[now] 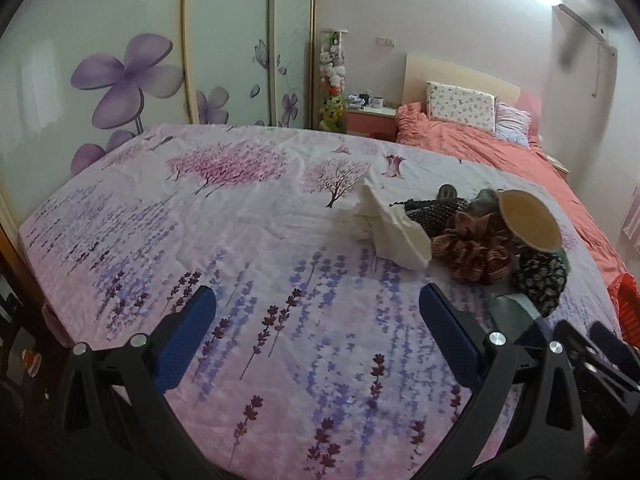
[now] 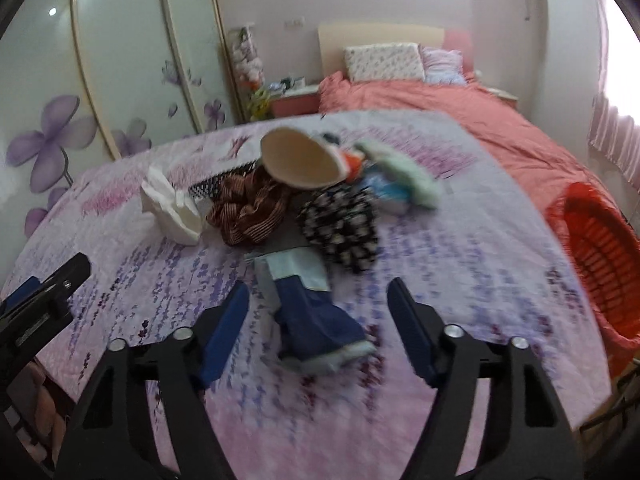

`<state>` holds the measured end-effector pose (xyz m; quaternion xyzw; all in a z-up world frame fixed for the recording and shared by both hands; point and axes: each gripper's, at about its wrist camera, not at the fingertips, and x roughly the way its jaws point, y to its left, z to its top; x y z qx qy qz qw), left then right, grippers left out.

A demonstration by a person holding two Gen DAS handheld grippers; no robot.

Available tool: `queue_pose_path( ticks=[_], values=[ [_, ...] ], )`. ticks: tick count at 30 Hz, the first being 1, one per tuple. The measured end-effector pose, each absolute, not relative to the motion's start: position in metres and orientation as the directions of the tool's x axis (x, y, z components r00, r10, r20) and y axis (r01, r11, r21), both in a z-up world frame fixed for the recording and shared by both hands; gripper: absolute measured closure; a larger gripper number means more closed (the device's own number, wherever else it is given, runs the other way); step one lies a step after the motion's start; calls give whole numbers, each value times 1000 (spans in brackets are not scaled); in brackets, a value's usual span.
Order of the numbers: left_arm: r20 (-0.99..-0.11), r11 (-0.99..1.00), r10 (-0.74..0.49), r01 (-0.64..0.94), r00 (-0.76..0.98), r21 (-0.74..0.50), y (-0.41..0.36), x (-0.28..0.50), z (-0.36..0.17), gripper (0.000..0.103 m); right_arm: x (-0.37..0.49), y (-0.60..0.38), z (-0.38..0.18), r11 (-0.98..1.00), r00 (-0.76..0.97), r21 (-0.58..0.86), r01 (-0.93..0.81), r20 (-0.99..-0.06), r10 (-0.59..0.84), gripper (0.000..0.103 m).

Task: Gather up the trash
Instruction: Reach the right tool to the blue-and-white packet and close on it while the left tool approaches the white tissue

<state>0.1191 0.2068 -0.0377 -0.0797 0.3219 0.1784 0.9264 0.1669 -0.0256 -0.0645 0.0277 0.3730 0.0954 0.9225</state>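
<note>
A heap of small things lies on the lavender-print cover [image 1: 240, 240]: a crumpled white paper [image 1: 384, 224] [image 2: 172, 208], a brown striped scrunchie [image 1: 472, 252] [image 2: 248, 208], a beige bowl-like piece [image 1: 528, 220] [image 2: 300, 160], a black floral cloth [image 1: 540, 276] [image 2: 344, 228] and a pale green item [image 2: 404, 176]. My left gripper [image 1: 316, 292] is open over bare cover, short of the white paper. My right gripper [image 2: 318, 286] is open, with a blue denim piece [image 2: 316, 316] lying between its fingers; the pads stand clear of it.
A red slatted basket [image 2: 596, 256] [image 1: 626, 304] stands at the cover's right edge. Behind is a bed with a coral quilt [image 2: 460, 108] and pillows. Wardrobe doors with purple flowers [image 1: 128, 72] line the left, with a pink nightstand [image 1: 370, 118] beside them.
</note>
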Motion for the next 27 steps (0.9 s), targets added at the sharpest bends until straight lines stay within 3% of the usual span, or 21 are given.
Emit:
queue_pose_path(
  ticks=[3,5,6,13,21,27],
  values=[
    [-634,923,273,-382,723,-39,210,124,-44,4,181,-13,-75,980,672,88,-176,-717,185,46],
    [-638,924,270,-381,721,-39,210,126,-47,4,189,-7,-84,977,637,64,-201,-749,180,56],
    [-640,924,270,-380,720,-38,210,128,-48,4,191,-7,-87,975,618,50,-215,-767,176,67],
    [-639,930,259,-365,725,-37,210,146,-51,4,208,-42,-80,986,647,-2,-165,-755,107,83],
    [-657,952,216,-304,723,-22,200,189,-56,4,238,-80,-82,995,661,81,-53,-744,96,87],
    [-719,959,150,-277,679,-62,203,227,-68,12,248,-77,-88,993,658,109,-47,-745,113,86]
  ],
)
